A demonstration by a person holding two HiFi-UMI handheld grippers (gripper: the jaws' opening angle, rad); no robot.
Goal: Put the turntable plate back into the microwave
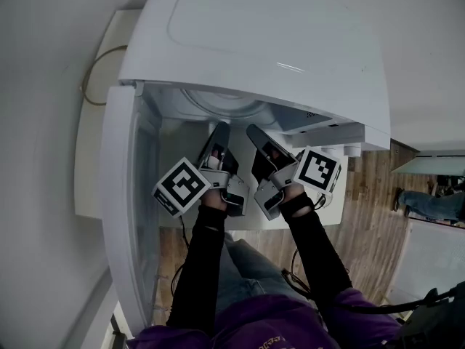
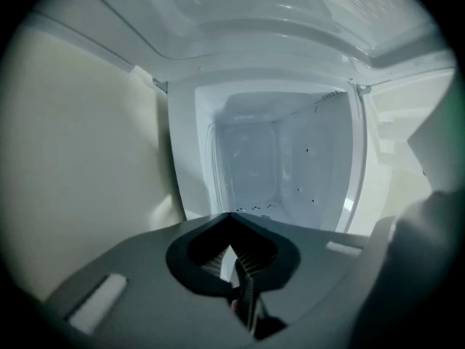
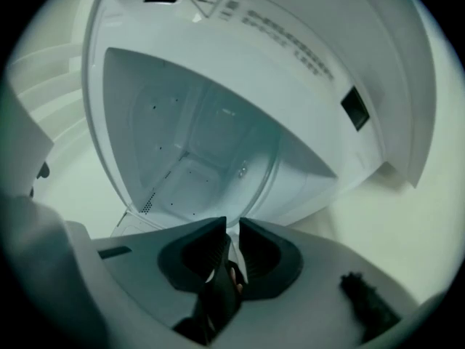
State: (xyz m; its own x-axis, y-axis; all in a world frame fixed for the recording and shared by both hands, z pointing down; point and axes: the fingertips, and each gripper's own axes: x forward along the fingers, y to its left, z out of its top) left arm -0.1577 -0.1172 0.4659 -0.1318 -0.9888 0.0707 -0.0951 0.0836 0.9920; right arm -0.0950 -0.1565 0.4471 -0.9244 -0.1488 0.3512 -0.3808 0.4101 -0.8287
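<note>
We see our left gripper (image 2: 230, 218) pinched fully closed and empty, and our right gripper (image 3: 232, 225) parted by a narrow slit, both at the open microwave (image 1: 254, 42) near its turntable plate (image 1: 221, 106).

Dim, cool light; glare streak on microwave (image 1: 289, 67) top; gripper views fisheye, black vignetted corners, foreground blurred.
</note>
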